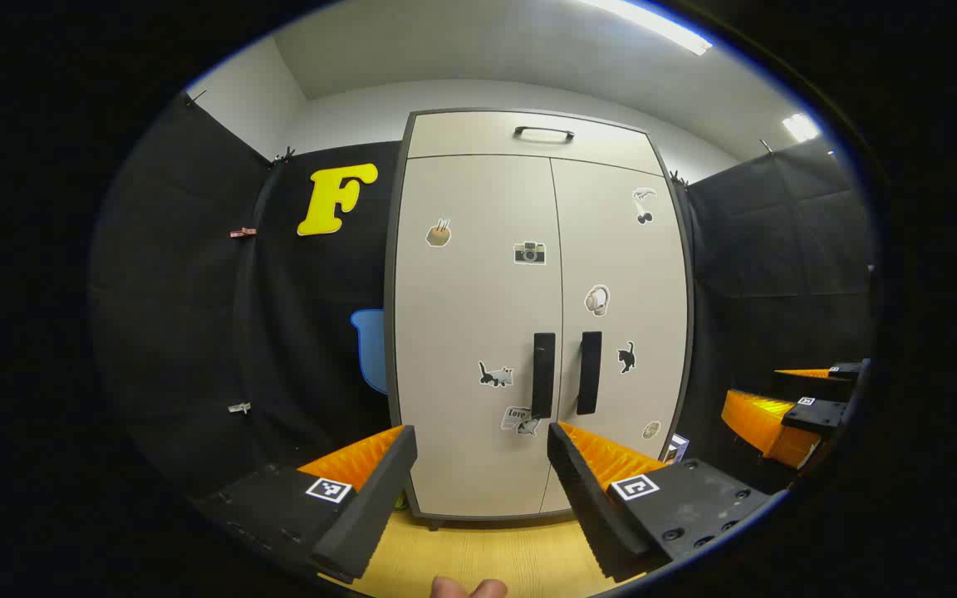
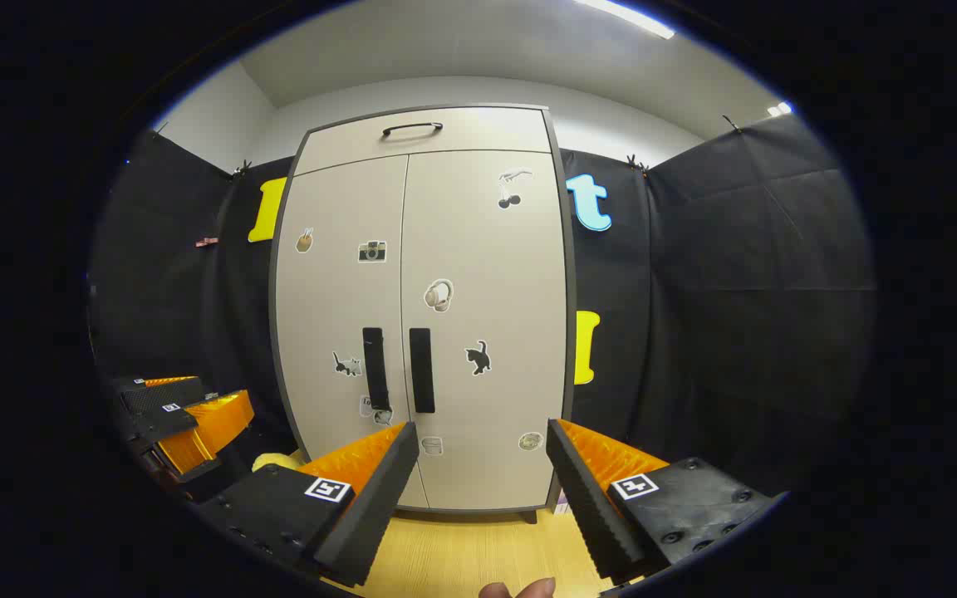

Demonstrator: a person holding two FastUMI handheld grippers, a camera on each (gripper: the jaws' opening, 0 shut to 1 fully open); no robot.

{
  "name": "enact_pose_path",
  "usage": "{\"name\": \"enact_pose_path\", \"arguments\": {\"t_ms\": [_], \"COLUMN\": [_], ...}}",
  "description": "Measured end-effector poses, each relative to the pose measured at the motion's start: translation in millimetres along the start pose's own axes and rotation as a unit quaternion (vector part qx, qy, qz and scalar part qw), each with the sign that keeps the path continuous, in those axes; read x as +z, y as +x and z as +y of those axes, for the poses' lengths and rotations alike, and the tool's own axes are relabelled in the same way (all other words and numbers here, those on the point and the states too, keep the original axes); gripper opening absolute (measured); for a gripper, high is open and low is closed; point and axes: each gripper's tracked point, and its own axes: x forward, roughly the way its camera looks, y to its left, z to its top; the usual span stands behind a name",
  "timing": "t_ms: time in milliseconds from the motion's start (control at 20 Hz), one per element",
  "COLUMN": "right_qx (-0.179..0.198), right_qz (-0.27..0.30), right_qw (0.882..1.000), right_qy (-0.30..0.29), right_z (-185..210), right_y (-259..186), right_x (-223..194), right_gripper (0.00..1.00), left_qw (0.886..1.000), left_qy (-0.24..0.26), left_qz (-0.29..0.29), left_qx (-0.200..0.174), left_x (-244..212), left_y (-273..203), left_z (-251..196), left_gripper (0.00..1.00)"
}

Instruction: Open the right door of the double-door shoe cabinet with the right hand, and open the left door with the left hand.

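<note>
A tall pale-grey double-door shoe cabinet (image 1: 541,316) with stickers stands shut on a wooden floor (image 1: 487,556), both doors flush. The left gripper (image 1: 483,465) and right gripper (image 2: 478,465) hang well apart from it, jaws spread wide and empty, apparently readied for the black vertical left handle (image 1: 543,374) and right handle (image 2: 421,370).

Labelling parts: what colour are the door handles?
Black handles, clearest in the left gripper view.
</note>
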Motion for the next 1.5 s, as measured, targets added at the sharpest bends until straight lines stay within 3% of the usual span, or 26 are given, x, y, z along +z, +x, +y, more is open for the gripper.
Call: {"name": "enact_pose_path", "arguments": {"t_ms": [1150, 1500], "right_qx": [-0.003, 0.015], "right_qz": [0.012, 0.010], "right_qw": [1.000, 1.000], "right_qy": [0.000, 0.001], "right_z": [-2, 14], "right_y": [-5, 21], "right_x": [-5, 2], "right_gripper": [0.98, 0.98], "left_qw": [1.000, 1.000], "left_qy": [0.001, 0.001], "left_qz": [-0.004, -0.004], "left_qx": [0.004, 0.005], "left_x": [3, 1], "left_y": [-6, -5], "left_z": [1, 5], "left_gripper": [0.97, 0.97]}}
